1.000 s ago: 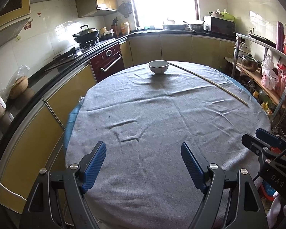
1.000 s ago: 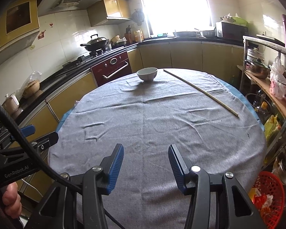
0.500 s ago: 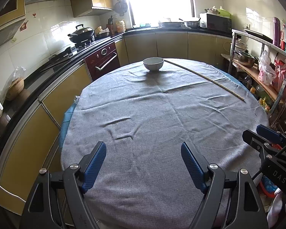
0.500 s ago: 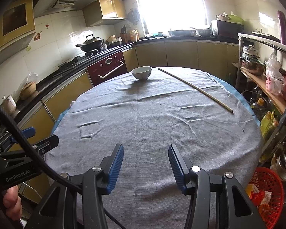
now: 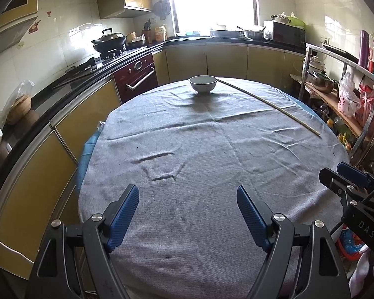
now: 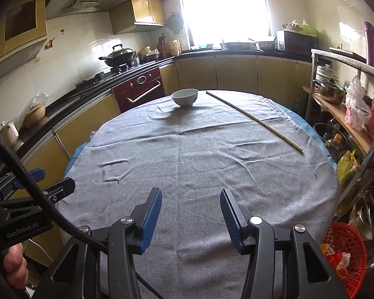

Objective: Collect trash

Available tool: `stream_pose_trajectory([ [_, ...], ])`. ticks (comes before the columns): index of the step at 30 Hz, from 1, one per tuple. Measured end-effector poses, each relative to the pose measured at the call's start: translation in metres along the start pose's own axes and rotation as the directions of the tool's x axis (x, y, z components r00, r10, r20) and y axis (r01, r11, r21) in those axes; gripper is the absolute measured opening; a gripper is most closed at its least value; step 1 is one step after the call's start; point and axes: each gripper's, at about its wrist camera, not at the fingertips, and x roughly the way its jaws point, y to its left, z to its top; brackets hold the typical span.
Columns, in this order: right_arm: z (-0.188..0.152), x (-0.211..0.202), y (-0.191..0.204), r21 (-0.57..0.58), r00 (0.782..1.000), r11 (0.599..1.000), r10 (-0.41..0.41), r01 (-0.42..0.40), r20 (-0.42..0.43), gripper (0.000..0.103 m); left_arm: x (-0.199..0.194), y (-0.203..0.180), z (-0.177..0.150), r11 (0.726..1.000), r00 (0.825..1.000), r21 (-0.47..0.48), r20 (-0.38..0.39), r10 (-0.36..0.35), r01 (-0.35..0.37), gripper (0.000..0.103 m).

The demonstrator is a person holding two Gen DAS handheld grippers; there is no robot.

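Both grippers hang over the near edge of the round worktop (image 5: 212,149), and neither has anything in it: the left gripper (image 5: 188,210) has its jaws spread wide, the right gripper (image 6: 190,210) has its jaws parted more narrowly, with only grey cloth showing between the blue pads. What is there to collect? No wrapper or scrap is plain to see on the cloth. The likeliest candidate is the long thin stick (image 5: 269,103), lying flat on the far right of the worktop, well apart from both sets of jaws. Its long axis runs on a diagonal, the far end just beside the white bowl (image 5: 203,84) at the back, the near end out by the right-hand rim. From the right wrist view that near end (image 6: 300,150) sits ahead and off to the right of the jaws, so the right hand looks the nearer one for the reach, and the jaws would want to close across the stick, not along it. Down on the floor at the right, a red basket (image 6: 346,256) with scraps in it looks like the drop point. The bowl looks empty from here, though its inside is hard to read.
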Motion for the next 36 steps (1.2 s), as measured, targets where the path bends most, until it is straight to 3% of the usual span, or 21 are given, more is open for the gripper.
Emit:
stream_pose_trajectory([
  [36, 0.006, 0.013, 0.031, -0.048, 0.999, 0.998, -0.038, 0.036, -0.025, 0.053, 0.011, 0.024, -0.005, 0.999, 1.000, -0.026, -0.005, -0.026, 0.026, 0.081],
])
